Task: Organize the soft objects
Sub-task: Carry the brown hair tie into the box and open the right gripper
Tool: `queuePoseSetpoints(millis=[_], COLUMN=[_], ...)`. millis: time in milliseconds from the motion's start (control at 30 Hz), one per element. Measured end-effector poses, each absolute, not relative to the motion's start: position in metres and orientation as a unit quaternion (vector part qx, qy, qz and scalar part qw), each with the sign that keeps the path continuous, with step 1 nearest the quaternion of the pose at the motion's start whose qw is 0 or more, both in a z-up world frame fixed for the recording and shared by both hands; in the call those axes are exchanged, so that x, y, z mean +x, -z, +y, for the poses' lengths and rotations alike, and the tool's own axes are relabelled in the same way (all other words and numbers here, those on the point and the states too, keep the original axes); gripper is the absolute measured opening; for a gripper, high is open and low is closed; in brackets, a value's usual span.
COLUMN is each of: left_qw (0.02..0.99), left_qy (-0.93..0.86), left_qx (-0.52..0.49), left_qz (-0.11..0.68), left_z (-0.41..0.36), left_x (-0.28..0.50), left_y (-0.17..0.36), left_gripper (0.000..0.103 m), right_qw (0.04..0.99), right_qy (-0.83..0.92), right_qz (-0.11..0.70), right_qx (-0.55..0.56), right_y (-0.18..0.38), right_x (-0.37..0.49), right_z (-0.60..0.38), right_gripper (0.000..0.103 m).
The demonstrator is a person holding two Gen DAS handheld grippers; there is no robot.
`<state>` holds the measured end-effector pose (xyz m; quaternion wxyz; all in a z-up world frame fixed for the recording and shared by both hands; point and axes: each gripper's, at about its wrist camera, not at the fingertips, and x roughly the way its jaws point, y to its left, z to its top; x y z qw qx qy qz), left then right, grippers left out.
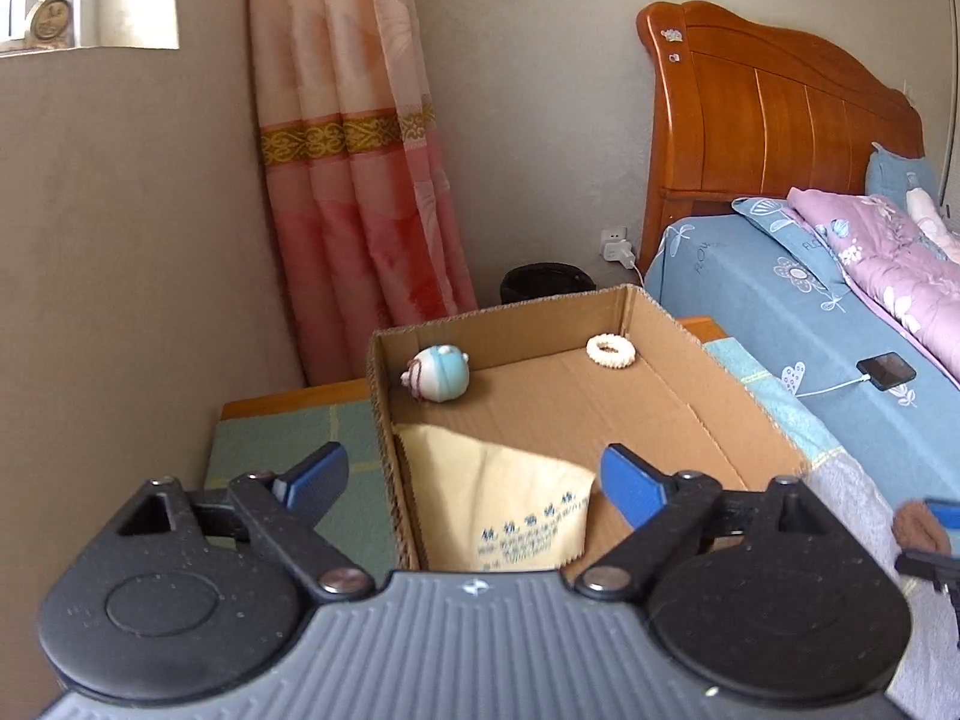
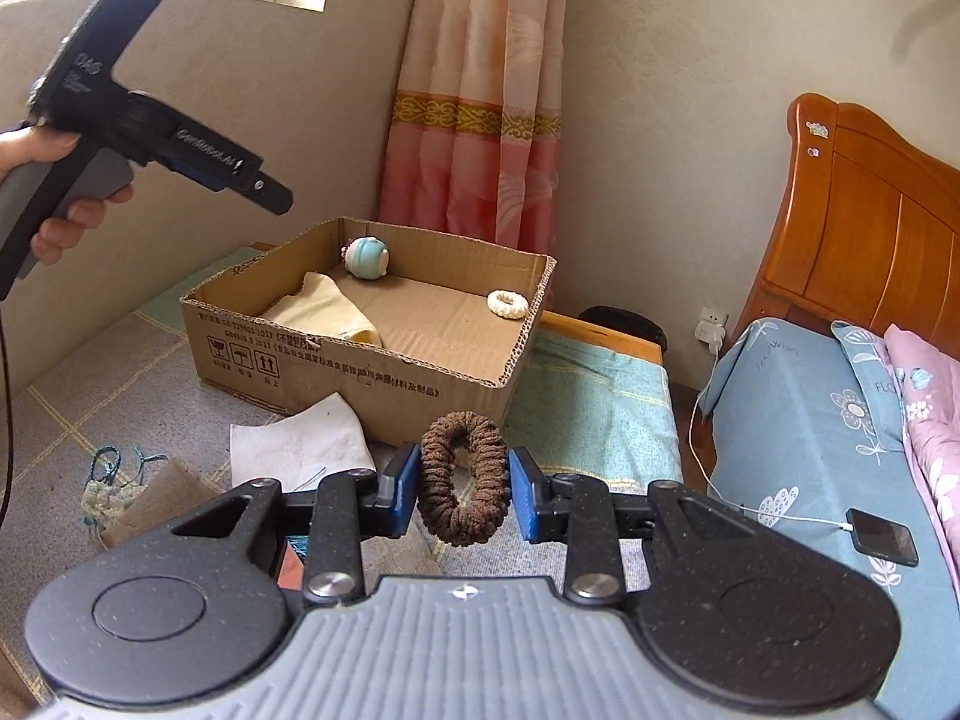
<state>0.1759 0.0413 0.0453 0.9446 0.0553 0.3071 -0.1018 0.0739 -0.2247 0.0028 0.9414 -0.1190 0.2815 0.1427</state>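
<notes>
An open cardboard box stands on a checked mat. Inside it lie a yellow cloth, a blue-and-white plush toy in the far left corner, and a white scrunchie at the far right. My left gripper hangs open above the yellow cloth with nothing between its fingers; in the right wrist view the left gripper is held by a hand above the box's left side. My right gripper is shut on a brown scrunchie, held upright in front of the box's near wall.
A white cloth, a tangle of green cord and a brown fabric piece lie on the mat before the box. A bed with a phone on charge is at right. A curtain and a black bin stand behind.
</notes>
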Motion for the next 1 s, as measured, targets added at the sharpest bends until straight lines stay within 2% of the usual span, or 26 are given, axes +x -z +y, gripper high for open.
queuePoseSetpoints(millis=[367,467,900,967,1000], left_qw=[0.939,0.945,0.945,0.945,0.945], left_qy=[0.054,0.037,0.020,0.016,0.014], left_qx=[0.061,0.059,0.050,0.046,0.045], left_qz=[0.335,0.318,0.323,0.324,0.325], left_z=[0.046,0.051,0.071,0.074,0.076], left_x=[0.088,0.074,0.060,0.059,0.058], left_y=[-0.020,-0.014,0.008,0.009,0.009], left_gripper=[0.096,0.096,0.096,0.096,0.096], right_qw=[0.939,0.937,0.941,0.948,0.951], right_qy=[-0.176,-0.184,-0.148,-0.133,-0.121], right_qz=[0.273,0.278,0.285,0.271,0.265], right_qx=[-0.114,-0.103,-0.105,-0.105,-0.104], right_y=[-0.023,-0.028,-0.037,-0.039,-0.040], right_x=[0.109,0.128,0.237,0.252,0.257], right_z=[-0.200,-0.193,-0.153,-0.148,-0.146], right_gripper=[0.037,0.037,0.038,0.046,0.066])
